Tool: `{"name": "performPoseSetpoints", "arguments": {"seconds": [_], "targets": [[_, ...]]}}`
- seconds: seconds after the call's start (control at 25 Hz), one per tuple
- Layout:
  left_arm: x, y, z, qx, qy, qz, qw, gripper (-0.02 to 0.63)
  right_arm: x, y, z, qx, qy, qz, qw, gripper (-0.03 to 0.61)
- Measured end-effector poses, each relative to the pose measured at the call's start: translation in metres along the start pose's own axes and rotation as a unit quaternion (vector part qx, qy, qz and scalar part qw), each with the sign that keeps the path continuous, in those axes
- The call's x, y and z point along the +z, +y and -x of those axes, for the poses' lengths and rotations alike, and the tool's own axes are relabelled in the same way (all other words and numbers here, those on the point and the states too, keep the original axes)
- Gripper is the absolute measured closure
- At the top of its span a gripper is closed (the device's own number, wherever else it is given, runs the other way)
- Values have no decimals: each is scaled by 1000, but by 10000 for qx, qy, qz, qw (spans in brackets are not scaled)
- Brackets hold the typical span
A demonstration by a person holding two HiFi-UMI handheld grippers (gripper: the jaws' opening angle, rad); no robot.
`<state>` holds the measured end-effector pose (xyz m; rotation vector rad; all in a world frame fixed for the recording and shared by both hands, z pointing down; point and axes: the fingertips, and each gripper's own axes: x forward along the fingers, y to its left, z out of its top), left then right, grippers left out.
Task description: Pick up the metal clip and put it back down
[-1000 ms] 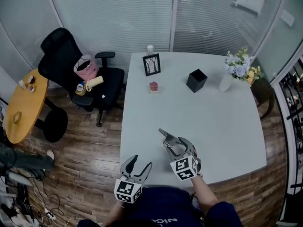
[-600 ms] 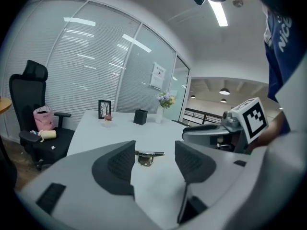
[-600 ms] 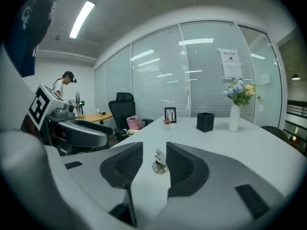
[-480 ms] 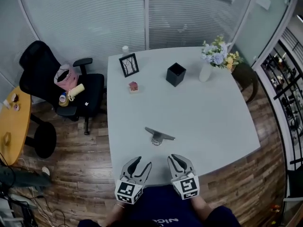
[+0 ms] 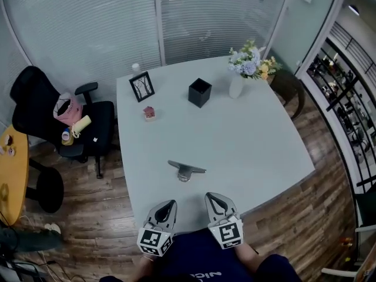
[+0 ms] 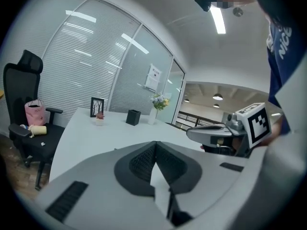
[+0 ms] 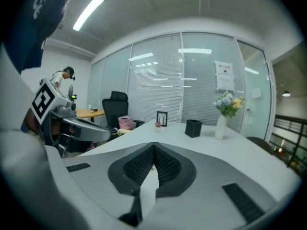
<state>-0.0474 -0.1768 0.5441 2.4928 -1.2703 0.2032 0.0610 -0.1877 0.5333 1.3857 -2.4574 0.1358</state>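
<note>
The metal clip (image 5: 185, 170) lies flat on the white table (image 5: 258, 140), near the front edge and left of centre. My left gripper (image 5: 169, 205) and right gripper (image 5: 212, 198) hover side by side just off the table's near edge, below the clip and apart from it. Both are shut with nothing between the jaws; in each gripper view the ribbed pads meet. The right gripper (image 6: 192, 133) shows in the left gripper view, and the left gripper (image 7: 112, 134) in the right gripper view. The clip is hidden in both gripper views.
At the far side of the table stand a picture frame (image 5: 141, 86), a small red object (image 5: 149, 113), a black box (image 5: 200, 92) and a vase of flowers (image 5: 238, 84). A black office chair (image 5: 64, 119) with bags stands left, a yellow round table (image 5: 9, 175) beyond.
The right gripper let go of the clip and drew back to the table's near edge; the clip now lies on the table. Both grippers closed. The head view swung right.
</note>
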Motion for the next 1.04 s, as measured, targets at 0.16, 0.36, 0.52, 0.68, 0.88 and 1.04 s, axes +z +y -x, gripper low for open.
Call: {"name": "performPoseSetpoints", "arguments": {"seconds": [0.16, 0.36, 0.52, 0.68, 0.88, 1.04], "targets": [[-1, -1, -2, -19, 34, 70, 10000, 611, -4, -15, 6, -300, 43, 91, 9995, 569], [0, -1, -2, 5, 57, -52, 10000, 611, -4, -22, 12, -412, 61, 122, 9991, 569], [-2, -7, -2, -41, 89, -317, 9995, 611, -8, -24, 12, -459, 62, 255, 9986, 569], [-1, -12, 1, -37, 35, -203, 9998, 611, -9, -22, 14, -384, 117, 277, 9988, 571], [3, -9, 0, 33, -16, -214, 9998, 611, -10, -18, 12, -266, 128, 294, 9991, 571], [2, -8, 0, 95, -5, -238, 9997, 611, -13, -16, 12, -182, 146, 290, 9993, 571]]}}
